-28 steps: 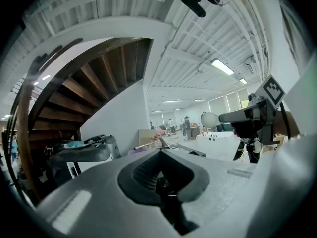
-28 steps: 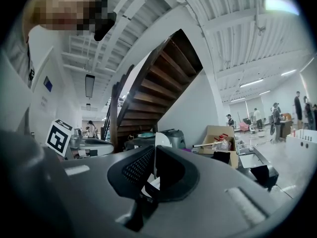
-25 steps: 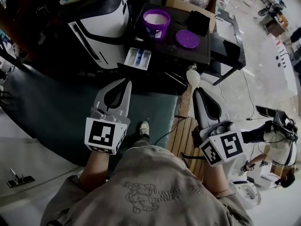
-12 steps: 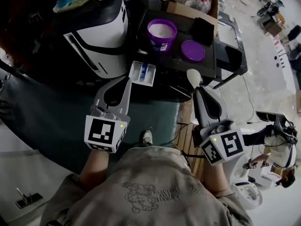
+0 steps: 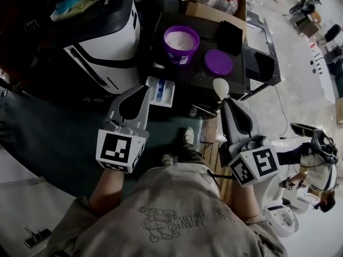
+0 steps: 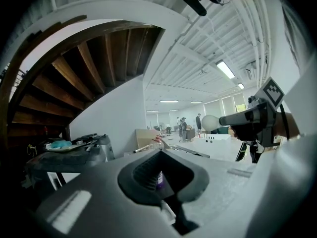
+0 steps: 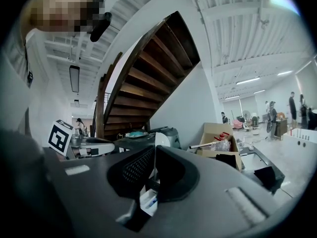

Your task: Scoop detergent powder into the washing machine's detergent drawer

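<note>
On the dark table [image 5: 199, 73] stands a round purple tub [image 5: 172, 52] of white powder [image 5: 180, 38], its flat purple lid [image 5: 217, 61] beside it. Near them a white compartmented drawer [image 5: 161, 91] juts from the glossy white washer [image 5: 107, 42]. The right gripper [image 5: 225, 101] is clenched on a white scoop [image 5: 220, 87] with a rounded bowl, off the table's edge. The left gripper [image 5: 143, 89] is closed on nothing, its tips just beside the drawer

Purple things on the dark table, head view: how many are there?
2. An open tub of white powder stands near the washer; a flat round lid lies just to its right, apart from it. None seems hidden.
</note>
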### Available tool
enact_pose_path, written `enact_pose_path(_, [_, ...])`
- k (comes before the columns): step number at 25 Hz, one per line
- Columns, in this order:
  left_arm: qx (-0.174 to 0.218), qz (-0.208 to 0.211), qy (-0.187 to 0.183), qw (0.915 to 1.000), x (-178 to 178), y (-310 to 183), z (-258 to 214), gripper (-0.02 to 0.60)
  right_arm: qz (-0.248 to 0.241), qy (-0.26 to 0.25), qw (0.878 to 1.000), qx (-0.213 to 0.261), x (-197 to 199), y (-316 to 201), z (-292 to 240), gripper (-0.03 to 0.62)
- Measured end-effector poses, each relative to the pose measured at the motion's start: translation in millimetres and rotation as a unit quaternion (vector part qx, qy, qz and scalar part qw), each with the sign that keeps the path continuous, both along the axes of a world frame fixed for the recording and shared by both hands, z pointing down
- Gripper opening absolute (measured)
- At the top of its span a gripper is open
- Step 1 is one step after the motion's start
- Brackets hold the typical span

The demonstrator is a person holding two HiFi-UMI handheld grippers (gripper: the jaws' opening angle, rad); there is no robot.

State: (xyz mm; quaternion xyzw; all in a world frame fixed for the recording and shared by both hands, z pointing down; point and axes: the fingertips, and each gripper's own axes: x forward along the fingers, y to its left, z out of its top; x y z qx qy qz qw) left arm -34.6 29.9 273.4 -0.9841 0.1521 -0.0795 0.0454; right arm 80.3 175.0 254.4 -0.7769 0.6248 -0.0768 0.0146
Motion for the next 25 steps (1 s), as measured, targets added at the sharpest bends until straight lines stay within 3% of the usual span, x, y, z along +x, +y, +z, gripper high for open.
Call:
enact_pose_path(13, [0.006,-0.028,-0.004,0.9996,86,-56,4,0.000,-0.042,-0.008,0.999,-0.006,93,-68,11,0.035])
enact_pose_path(25, [0.006,-0.115,-0.029,0.9930,153,-111,7,0.000,-0.136,-0.022,0.990,-0.017,184,-148,18,0.035])
